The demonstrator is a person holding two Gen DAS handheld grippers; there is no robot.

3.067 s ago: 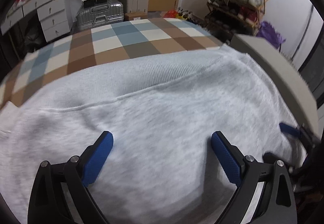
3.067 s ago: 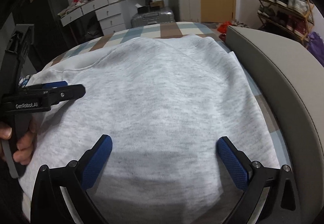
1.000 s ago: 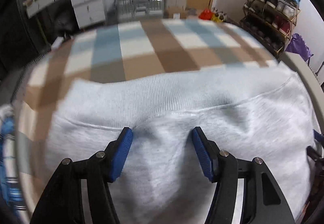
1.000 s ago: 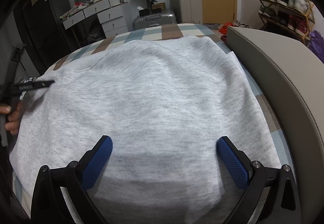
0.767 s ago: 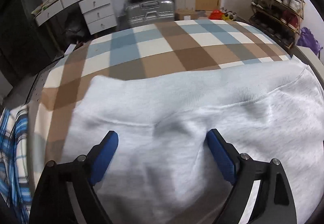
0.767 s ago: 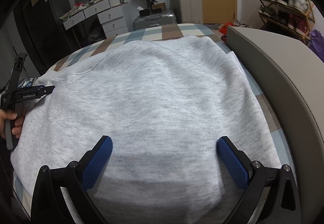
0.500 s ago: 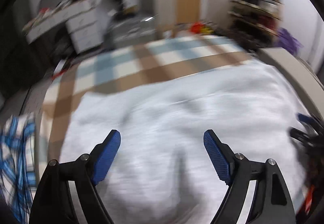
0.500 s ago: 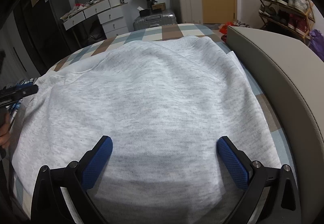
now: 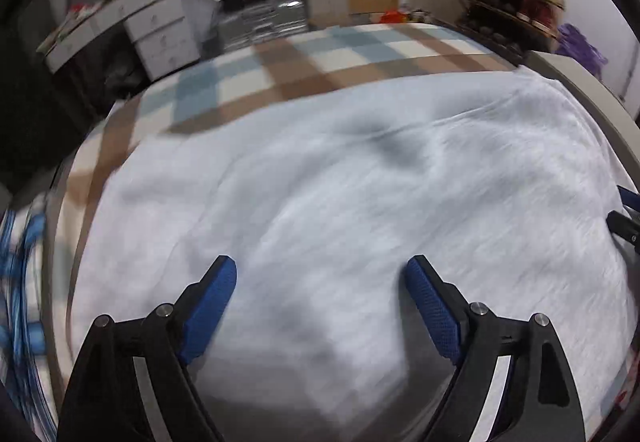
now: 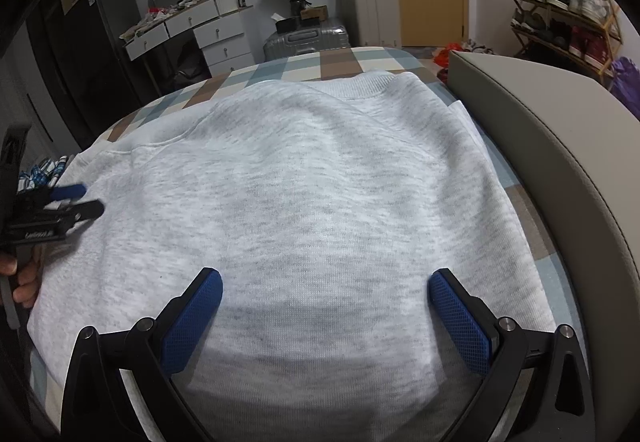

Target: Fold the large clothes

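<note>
A light grey sweatshirt (image 10: 320, 202) lies folded and spread on a checked bed cover (image 10: 312, 62). It also fills the left wrist view (image 9: 360, 210), which is blurred by motion. My left gripper (image 9: 320, 298) is open and empty just above the sweatshirt's left part; it also shows at the left edge of the right wrist view (image 10: 74, 200). My right gripper (image 10: 325, 306) is open and empty over the near edge of the sweatshirt. Its tip shows at the right edge of the left wrist view (image 9: 626, 212).
A grey padded headboard (image 10: 560, 146) runs along the right side of the bed. A blue checked garment (image 10: 40, 170) lies at the bed's left edge. Beyond the bed stand white drawers (image 10: 208, 30), suitcases (image 10: 308, 36) and a shoe rack (image 10: 560, 10).
My left gripper closed partly on the sweatshirt near its ribbed hem, then opened and swung back toward the right over the garment. The right gripper has not moved.
</note>
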